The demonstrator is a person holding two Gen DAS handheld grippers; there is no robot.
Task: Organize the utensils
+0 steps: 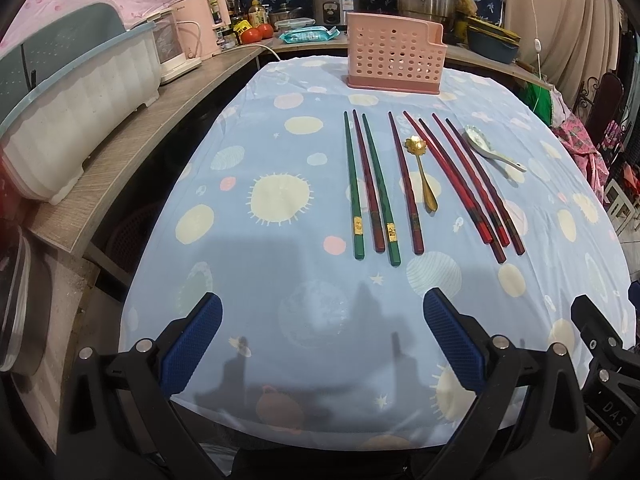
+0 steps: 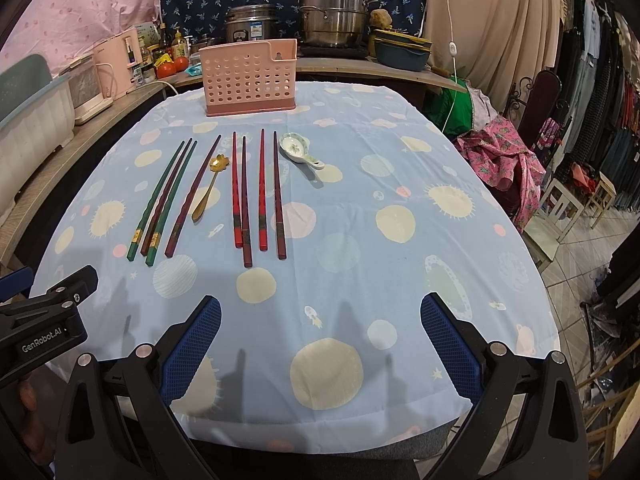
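A pink perforated utensil holder [image 1: 394, 54] [image 2: 249, 80] stands upright at the far end of the table. In front of it lie green chopsticks [image 1: 354, 186] [image 2: 154, 204], dark red chopsticks [image 1: 406, 184] [image 2: 192, 198], several red chopsticks [image 1: 464, 184] [image 2: 260, 194], a gold spoon [image 1: 422, 174] [image 2: 208, 190] and a white ceramic spoon [image 1: 490, 148] [image 2: 300, 150]. My left gripper [image 1: 322, 316] hovers open over the near table edge, well short of the utensils. My right gripper [image 2: 320, 316] is open too, to the right of the row.
A blue patterned cloth [image 1: 280, 280] [image 2: 400, 248] covers the table. A wooden counter [image 1: 120, 168] on the left carries a white tub [image 1: 80, 108] and a pink appliance [image 1: 204, 20]. Steel pots [image 2: 334, 14] stand behind. Clothes and chairs [image 2: 540, 152] crowd the right.
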